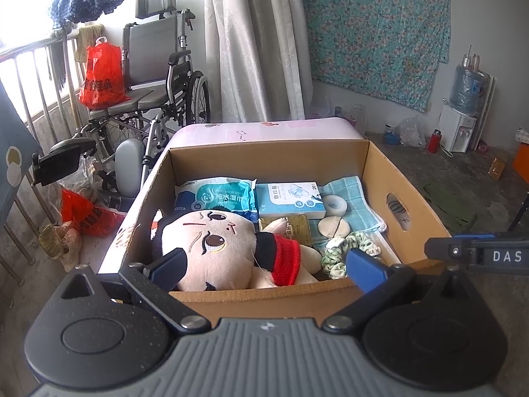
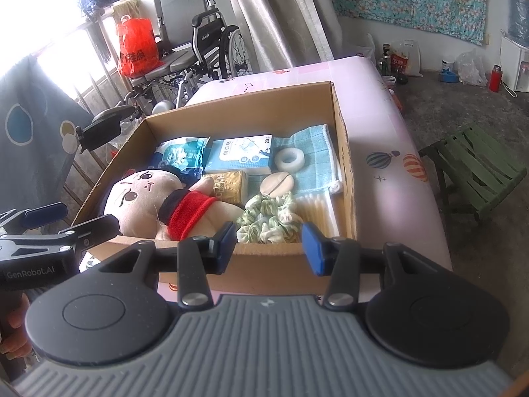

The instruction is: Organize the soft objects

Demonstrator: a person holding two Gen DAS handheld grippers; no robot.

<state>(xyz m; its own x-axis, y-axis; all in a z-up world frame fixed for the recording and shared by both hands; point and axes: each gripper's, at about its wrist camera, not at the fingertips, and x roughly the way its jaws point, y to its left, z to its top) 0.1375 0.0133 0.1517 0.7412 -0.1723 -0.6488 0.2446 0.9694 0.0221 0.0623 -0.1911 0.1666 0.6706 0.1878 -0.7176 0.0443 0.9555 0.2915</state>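
Both grippers hang over the near edge of the cardboard box (image 1: 377, 178), tilted down into it, and neither holds anything. The left gripper (image 1: 264, 266) has its jaws spread wide; between and just beyond its 2 blue pads lies the plush doll (image 1: 218, 248), on its side with its head toward the left pad and a red band around its middle. The pads do not press on it. The right gripper (image 2: 269, 246) stands partly open over the box rim, empty, and directly ahead of its gap sits the green and white scrunchie (image 2: 267, 220), close to the fingertips but apart from them.

Farther from the left gripper, along the box's far wall, are a pack of wet wipes (image 1: 220, 197) and a light blue carton (image 1: 291, 198), side by side. Right of the carton a roll of clear tape (image 1: 334, 203) rests on a blue checked cloth (image 1: 357, 198), with a round powder puff (image 1: 333, 227) nearer the gripper. A gold packet (image 1: 291, 228) lies between the doll and the puff. The box sits on a pink table (image 2: 390, 165).
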